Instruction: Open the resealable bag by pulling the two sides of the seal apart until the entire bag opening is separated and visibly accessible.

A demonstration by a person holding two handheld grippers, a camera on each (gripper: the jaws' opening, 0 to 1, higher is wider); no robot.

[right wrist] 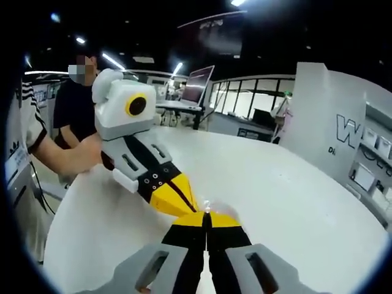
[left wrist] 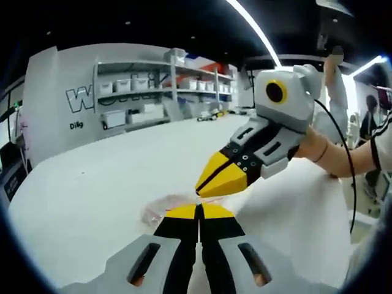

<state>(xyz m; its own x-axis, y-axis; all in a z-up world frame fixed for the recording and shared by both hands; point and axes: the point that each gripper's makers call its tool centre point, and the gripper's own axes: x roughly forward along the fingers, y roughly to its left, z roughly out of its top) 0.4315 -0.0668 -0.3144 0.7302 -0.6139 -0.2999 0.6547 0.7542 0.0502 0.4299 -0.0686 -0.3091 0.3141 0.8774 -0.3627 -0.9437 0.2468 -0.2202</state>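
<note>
The clear resealable bag [left wrist: 160, 209] lies crumpled on the white table [left wrist: 86, 184], its top edge rising to both grippers' tips. My left gripper [left wrist: 199, 209] is shut, yellow tips pressed together on the bag's edge. My right gripper [left wrist: 202, 190] reaches in from the right, held by a hand [left wrist: 318, 150], and its shut yellow tips meet the left ones. In the right gripper view, my right gripper [right wrist: 207, 215] is shut on a sliver of clear plastic [right wrist: 207, 204], with the left gripper [right wrist: 190, 208] tip to tip beside it. Most of the bag is hidden behind the jaws.
Shelves with white bins [left wrist: 159, 86] and a lettered wall panel [left wrist: 79, 98] stand beyond the table's far edge. A person in a dark top [right wrist: 73, 104] stands by the table's left side, and a monitor [right wrist: 199, 82] stands on a desk behind.
</note>
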